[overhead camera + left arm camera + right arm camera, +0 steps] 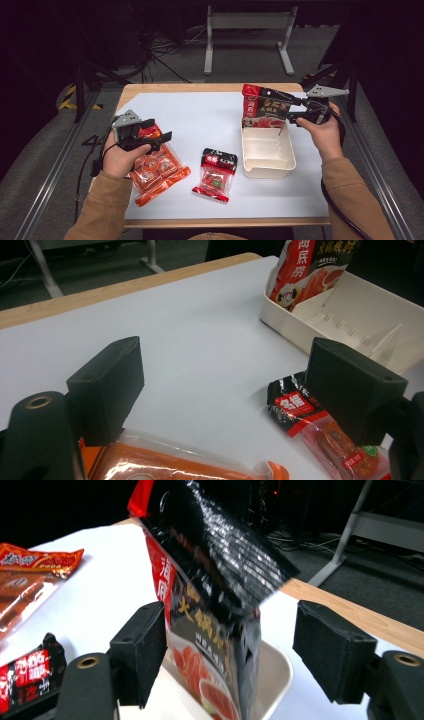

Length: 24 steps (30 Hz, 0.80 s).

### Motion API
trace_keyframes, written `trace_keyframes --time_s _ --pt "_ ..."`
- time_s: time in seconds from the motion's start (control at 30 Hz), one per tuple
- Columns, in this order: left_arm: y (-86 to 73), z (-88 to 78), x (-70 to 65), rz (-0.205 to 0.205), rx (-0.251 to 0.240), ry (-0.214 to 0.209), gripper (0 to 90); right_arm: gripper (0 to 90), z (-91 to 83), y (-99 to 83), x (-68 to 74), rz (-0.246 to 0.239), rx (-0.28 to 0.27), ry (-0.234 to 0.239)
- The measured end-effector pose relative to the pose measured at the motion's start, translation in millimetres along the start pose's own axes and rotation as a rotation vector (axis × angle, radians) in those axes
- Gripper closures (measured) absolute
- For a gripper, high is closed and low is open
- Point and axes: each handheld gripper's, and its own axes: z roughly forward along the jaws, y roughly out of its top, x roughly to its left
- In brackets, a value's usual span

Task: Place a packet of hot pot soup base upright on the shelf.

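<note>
White-covered surface (200,115) in a dark room. Red-and-black sauce pouch (262,107) upright at the far end of a cream tray (267,167), between the wide jaws of the right gripper (295,109), pads clear of it. Left gripper (159,136), jaws wide and empty, above an orange packet (160,175).

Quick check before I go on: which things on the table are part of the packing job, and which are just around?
In the job:
- black-and-red hotpot base packet, standing in the cream divided tray, between the open right gripper jaws
- orange packet under the open left gripper
- small red-and-black packet

Lying about:
- white table cover
- grey frame and cables on the floor
</note>
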Motion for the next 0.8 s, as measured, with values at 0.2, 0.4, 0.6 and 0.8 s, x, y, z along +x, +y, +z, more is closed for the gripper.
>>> trace_keyframes --time_s 0.2,0.4,0.6,0.8 --pt "1.5 -4.8 1.8 0.010 -0.008 0.001 16.6 28.8 -15.5 -5.2 7.0 -0.011 0.024 -0.025" --pt "0.7 -10.3 6.1 0.001 -0.015 0.010 16.5 28.9 -31.6 -9.4 15.2 -0.006 0.037 0.007" --pt "0.6 -14.8 10.1 -0.012 -0.016 0.017 16.5 29.3 -41.7 -11.2 25.8 -0.004 0.033 0.032" --pt "-0.7 -18.3 14.0 -0.013 -0.006 0.030 16.3 29.5 -46.3 -13.7 40.1 -0.013 0.033 0.071"
